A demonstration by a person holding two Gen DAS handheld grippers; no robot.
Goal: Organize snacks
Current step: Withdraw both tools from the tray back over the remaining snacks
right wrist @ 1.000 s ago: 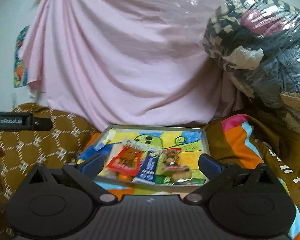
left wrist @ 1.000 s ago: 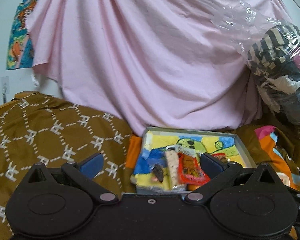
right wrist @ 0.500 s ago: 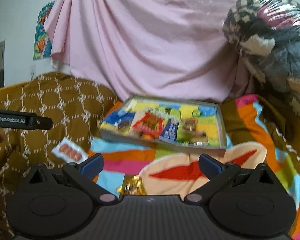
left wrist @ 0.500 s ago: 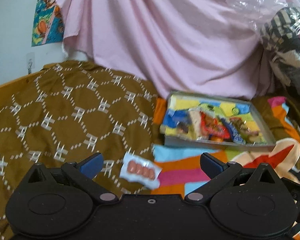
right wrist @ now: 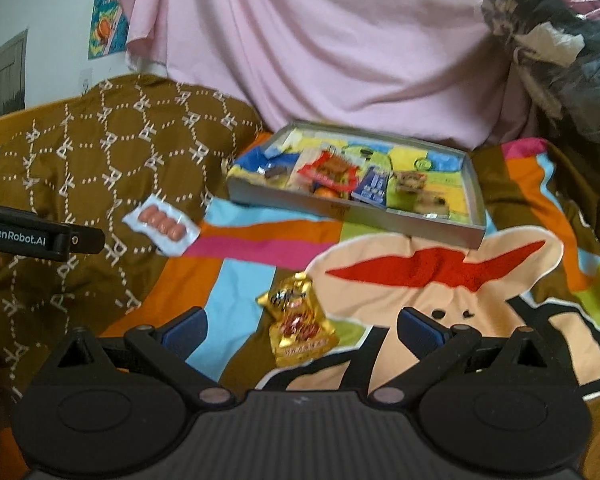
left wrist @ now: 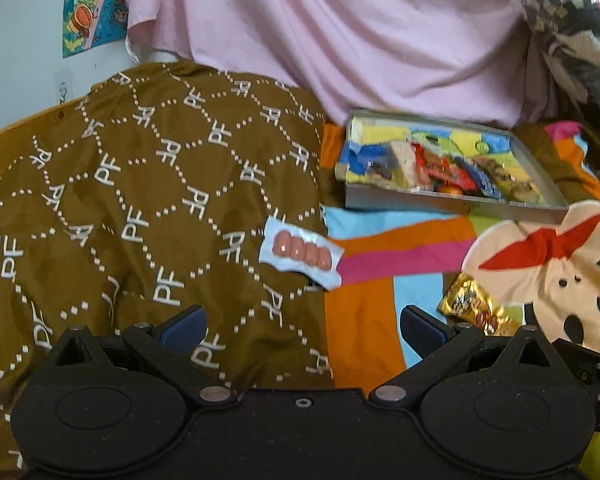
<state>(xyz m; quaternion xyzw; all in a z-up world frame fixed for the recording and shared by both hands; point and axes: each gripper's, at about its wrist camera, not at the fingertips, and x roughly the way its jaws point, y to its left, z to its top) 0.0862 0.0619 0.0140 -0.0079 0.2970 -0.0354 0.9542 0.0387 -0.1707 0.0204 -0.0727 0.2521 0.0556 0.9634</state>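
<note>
Left gripper (left wrist: 302,326): jaws spread wide, nothing between them, held above the bedding. Right gripper (right wrist: 302,326): jaws likewise wide apart and empty. The left gripper's body also shows at the left edge of the right wrist view, a black bar with white lettering.

Landmark: shallow grey tray (right wrist: 352,214), lined with a bright cartoon print, resting on the bed in front of a draped pink sheet (right wrist: 340,40).

Left of the tray: brown quilt (left wrist: 140,200) with a white dotted lattice and letter motif. A white-and-blue sausage packet (left wrist: 301,253), showing a row of pink sausages, lies flat at the quilt's right edge, left of and nearer than the tray, well apart from it.

In the tray: several snack packets side by side, among them a red one (right wrist: 330,172) and a blue one (right wrist: 374,188); others too blurred to tell.

Nearer than the tray: striped cartoon blanket (right wrist: 260,248) with a mouse-like face. A gold foil packet (right wrist: 300,320) lies on it, between the right gripper's fingers in that view but beneath them, not gripped.

Right of the tray: clear plastic bag of clothes (right wrist: 560,40), piled high.
</note>
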